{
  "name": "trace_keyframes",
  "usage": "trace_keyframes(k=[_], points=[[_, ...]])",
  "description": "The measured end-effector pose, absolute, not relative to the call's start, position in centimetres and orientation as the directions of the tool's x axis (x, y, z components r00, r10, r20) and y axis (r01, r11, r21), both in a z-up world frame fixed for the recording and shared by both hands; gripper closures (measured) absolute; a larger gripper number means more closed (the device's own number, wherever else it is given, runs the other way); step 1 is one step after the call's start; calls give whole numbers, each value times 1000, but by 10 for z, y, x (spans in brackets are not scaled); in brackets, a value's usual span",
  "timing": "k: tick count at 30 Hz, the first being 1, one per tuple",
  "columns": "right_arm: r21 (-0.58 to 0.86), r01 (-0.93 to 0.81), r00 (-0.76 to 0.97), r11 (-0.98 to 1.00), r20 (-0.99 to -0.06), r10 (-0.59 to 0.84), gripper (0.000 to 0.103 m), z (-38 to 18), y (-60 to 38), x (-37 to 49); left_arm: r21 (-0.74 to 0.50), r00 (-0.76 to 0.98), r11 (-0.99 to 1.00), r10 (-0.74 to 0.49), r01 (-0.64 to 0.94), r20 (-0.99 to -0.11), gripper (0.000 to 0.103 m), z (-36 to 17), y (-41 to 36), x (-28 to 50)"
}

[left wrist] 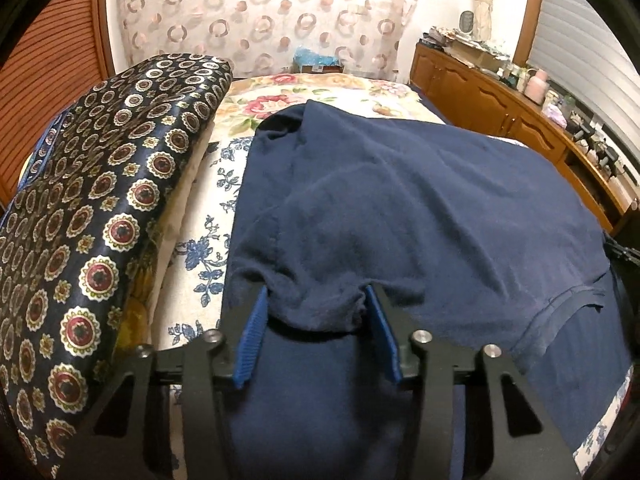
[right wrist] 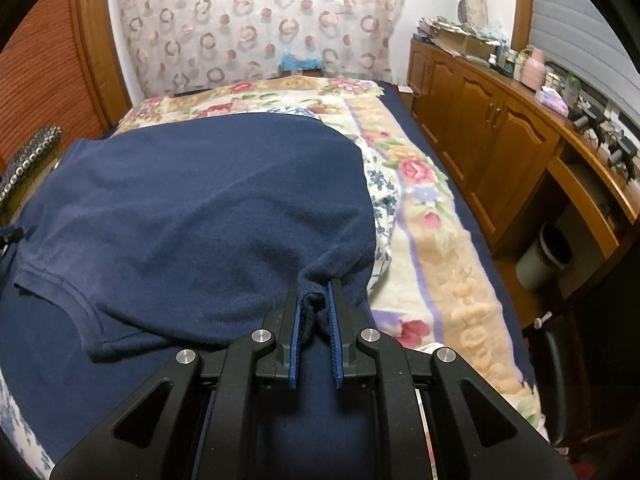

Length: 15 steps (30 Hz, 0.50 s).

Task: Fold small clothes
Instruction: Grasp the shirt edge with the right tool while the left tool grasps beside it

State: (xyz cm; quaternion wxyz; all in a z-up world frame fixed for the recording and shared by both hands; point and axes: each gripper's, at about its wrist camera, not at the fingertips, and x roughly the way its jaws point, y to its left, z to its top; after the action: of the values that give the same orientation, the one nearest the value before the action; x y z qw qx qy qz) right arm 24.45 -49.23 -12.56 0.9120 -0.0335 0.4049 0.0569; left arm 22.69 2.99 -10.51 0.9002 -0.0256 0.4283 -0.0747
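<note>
navy blue knit shirt (left wrist: 420, 200) lies on the floral blanket-covered bed (right wrist: 460, 280). dark medallion-print cushion (left wrist: 100, 220) to its left. brown wooden cabinet run (right wrist: 500, 132) right of the bed; grey cylindrical bin (right wrist: 544, 256) on the floor at its foot. circle-patterned sheer curtain (right wrist: 256, 20) behind the bed. both grippers sit at the shirt's near edge.

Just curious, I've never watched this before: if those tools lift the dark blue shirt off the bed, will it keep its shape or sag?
It will probably sag: the navy shirt already bunches into soft folds where the right tool pinches it. It looks light, thin knit. Its fuzzy surface likely grips the ribbed blue pads rather than slipping.
</note>
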Motion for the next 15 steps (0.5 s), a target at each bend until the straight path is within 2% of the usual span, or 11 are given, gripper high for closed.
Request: trace_keyframes(k=[2, 3, 6, 9, 15], points=[[-32, -137, 670, 990, -739, 69, 97, -125, -490, 242, -129, 623, 986, -168, 107, -764, 69, -104, 34, 227], [-37, -138, 676, 990, -734, 66, 98, -123, -490, 241, -139, 624, 984, -176, 109, -762, 79, -103, 35, 227], [-23, -139, 686, 990, -723, 80, 98, -119, -492, 238, -138, 626, 981, -193, 136, -756, 95, -102, 33, 225], [6, -141, 707, 990, -699, 105, 99, -110, -495, 234, -111, 666, 983, -181, 146, -724, 97, -92, 28, 219], [14, -141, 752, 990, -649, 117, 99, -89, -494, 224, -142, 719, 976, -220, 168, -660, 97, -65, 36, 203]])
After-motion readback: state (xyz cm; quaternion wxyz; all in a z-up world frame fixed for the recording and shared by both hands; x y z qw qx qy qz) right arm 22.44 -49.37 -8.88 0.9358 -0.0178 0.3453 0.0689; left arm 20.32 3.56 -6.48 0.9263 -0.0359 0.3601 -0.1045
